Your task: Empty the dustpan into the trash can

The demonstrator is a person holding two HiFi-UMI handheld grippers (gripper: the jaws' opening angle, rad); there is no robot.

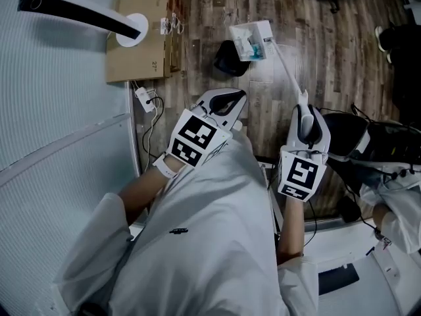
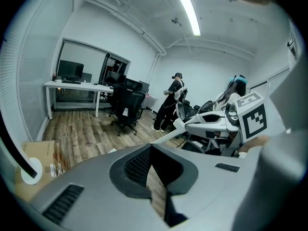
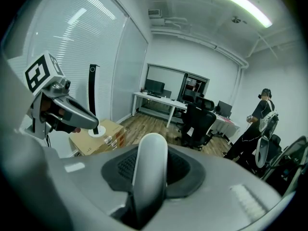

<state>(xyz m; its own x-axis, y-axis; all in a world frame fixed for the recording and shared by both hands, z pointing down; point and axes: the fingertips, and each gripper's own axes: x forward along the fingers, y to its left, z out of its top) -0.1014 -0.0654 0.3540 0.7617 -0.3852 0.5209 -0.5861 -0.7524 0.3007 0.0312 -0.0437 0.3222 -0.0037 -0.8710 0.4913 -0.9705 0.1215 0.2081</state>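
our right gripper (image 1: 304,110) is clamped on the near end of the long white handle (image 1: 287,68) of the pale rectangular plastic dustpan (image 1: 251,39). in the right gripper view the rounded white shaft stands between the jaws, pressed from both sides.

the handle's long axis runs from that gripper, near and right, away to the far left. the pan is at its far end, pointing away from us. the pan hangs over the wooden floor (image 1: 342,51), and some pale and bluish bits show inside it. just to its left lies a dark rounded object (image 1: 230,58) that we cannot make out well.

our left gripper (image 1: 227,101) is left of the right one and apart from the handle. its jaws are fully together with nothing between them.

further left, a brown cardboard box (image 1: 141,51) sits on the floor by the wall. a white round base (image 1: 131,30) on top of it carries a black pole (image 1: 72,10).
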